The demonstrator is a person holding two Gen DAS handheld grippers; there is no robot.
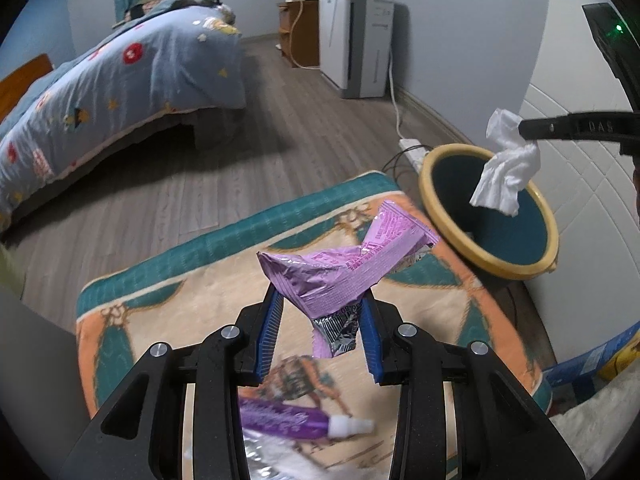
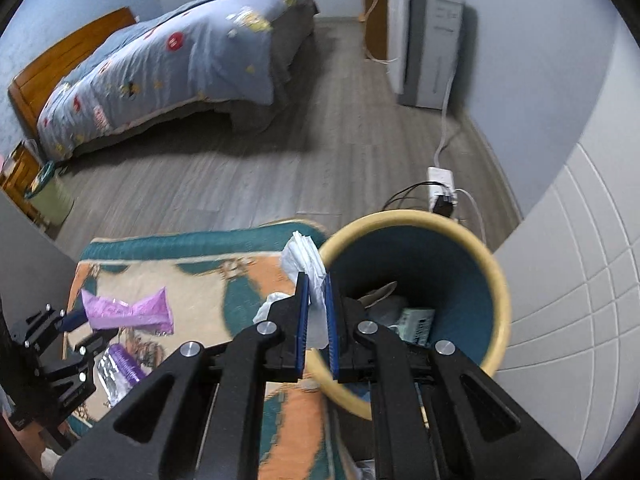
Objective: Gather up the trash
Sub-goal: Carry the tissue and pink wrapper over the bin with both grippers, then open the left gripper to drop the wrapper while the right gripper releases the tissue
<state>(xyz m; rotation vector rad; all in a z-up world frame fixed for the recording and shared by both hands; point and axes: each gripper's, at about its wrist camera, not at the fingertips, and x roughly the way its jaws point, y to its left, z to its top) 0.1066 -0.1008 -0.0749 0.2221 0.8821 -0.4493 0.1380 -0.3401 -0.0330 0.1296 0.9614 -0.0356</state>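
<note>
Jaws clamped on both sides: the left gripper (image 1: 320, 312) pinches a crinkled purple foil wrapper (image 1: 340, 268) above the patterned teal-and-orange rug (image 1: 168, 304). Right gripper (image 2: 317, 300) squeezes a crumpled white tissue (image 2: 308, 268) at the rim of the round yellow-rimmed teal bin (image 2: 500, 280), which holds scraps.

Bed: I see a bed (image 2: 168, 68) under a blue patterned quilt, wooden headboard (image 2: 60, 64) at its left end.
Floor: grey wood planks (image 1: 224, 168).
Rug: teal-bordered, orange and cream rug (image 1: 168, 280).
Wall side: I make out a white appliance (image 1: 356, 40), a power strip (image 2: 440, 180) with cables.
</note>
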